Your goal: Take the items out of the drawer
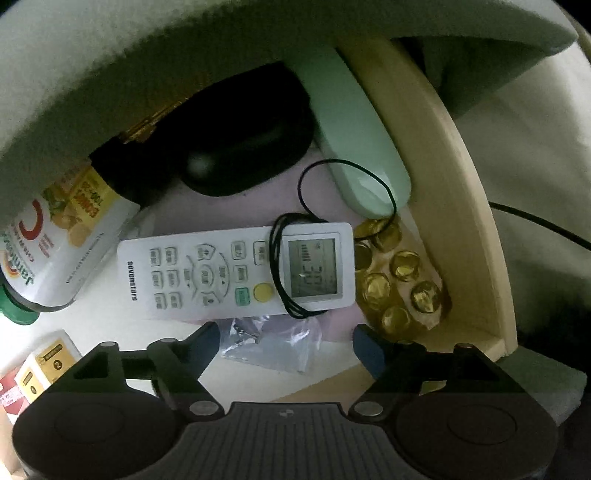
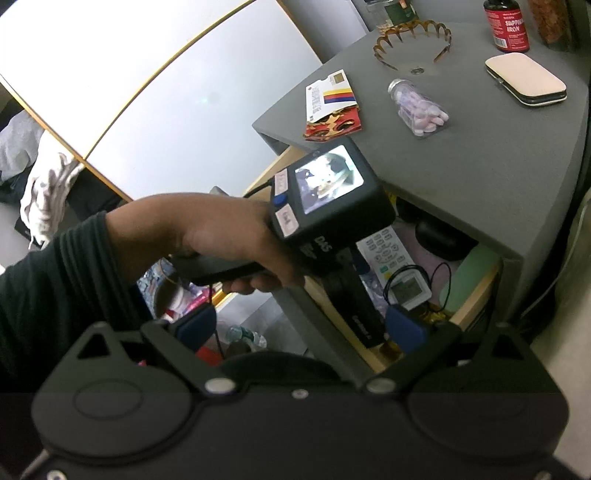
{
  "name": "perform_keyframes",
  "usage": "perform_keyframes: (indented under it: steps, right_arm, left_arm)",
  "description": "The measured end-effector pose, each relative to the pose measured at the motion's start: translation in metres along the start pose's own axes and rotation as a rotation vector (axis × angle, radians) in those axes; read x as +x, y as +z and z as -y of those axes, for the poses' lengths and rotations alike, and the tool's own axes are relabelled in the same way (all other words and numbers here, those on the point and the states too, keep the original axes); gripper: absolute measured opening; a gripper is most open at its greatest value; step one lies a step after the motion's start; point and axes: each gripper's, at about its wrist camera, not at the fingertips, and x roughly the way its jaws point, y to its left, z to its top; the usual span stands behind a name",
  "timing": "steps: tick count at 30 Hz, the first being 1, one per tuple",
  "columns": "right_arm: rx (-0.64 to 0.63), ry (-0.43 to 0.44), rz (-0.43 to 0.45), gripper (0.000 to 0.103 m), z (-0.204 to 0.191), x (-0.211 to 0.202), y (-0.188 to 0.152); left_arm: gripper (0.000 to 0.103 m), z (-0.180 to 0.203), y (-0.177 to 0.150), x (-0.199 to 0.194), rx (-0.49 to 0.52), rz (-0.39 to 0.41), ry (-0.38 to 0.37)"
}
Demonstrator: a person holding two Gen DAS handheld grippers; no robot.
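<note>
The open wooden drawer (image 1: pixel 461 206) holds a white remote control (image 1: pixel 236 271) with a black elastic band (image 1: pixel 288 266) around it. Beside it lie a vitamin bottle (image 1: pixel 62 243), a black case (image 1: pixel 251 140), a mint-green case (image 1: pixel 362 147), a blister sheet of gold capsules (image 1: pixel 399 280) and a small clear plastic bag (image 1: pixel 273 343). My left gripper (image 1: pixel 284 347) is open, low over the bag, just short of the remote. My right gripper (image 2: pixel 301 325) is open and empty, held back outside the drawer (image 2: pixel 469 302), behind the left hand and its gripper body (image 2: pixel 332 192).
The grey nightstand top (image 2: pixel 461 147) carries a pill bottle (image 2: pixel 419 109), card packets (image 2: pixel 330 103), a brown headband (image 2: pixel 410 40), a beige case (image 2: pixel 526 79) and an iron supplement bottle (image 2: pixel 508 26). Small boxes (image 1: pixel 37 369) lie at the drawer's left front. A mirror (image 2: pixel 147 92) stands left.
</note>
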Motion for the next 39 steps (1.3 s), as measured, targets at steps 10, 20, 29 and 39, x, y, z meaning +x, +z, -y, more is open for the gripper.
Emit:
perform_keyframes:
  steps: [10,20,29,39]
  right_arm:
    - [0.012,0.008,0.0,0.099,0.002,-0.001,0.0]
    - [0.014,0.011,0.0,0.099,0.002,0.0,-0.001]
    - [0.018,0.016,0.005,0.099,0.002,-0.001,-0.002]
    - [0.019,0.019,0.009,0.099,0.002,-0.002,-0.003]
  left_arm:
    - [0.052,-0.022,-0.01,-0.015,-0.083,0.092,-0.064]
    - [0.052,-0.046,-0.026,-0.063,-0.147,0.181,-0.064]
    - [0.053,0.008,-0.031,-0.147,-0.091,0.285,0.047]
    - [0.053,-0.017,0.004,-0.207,-0.058,0.4,0.156]
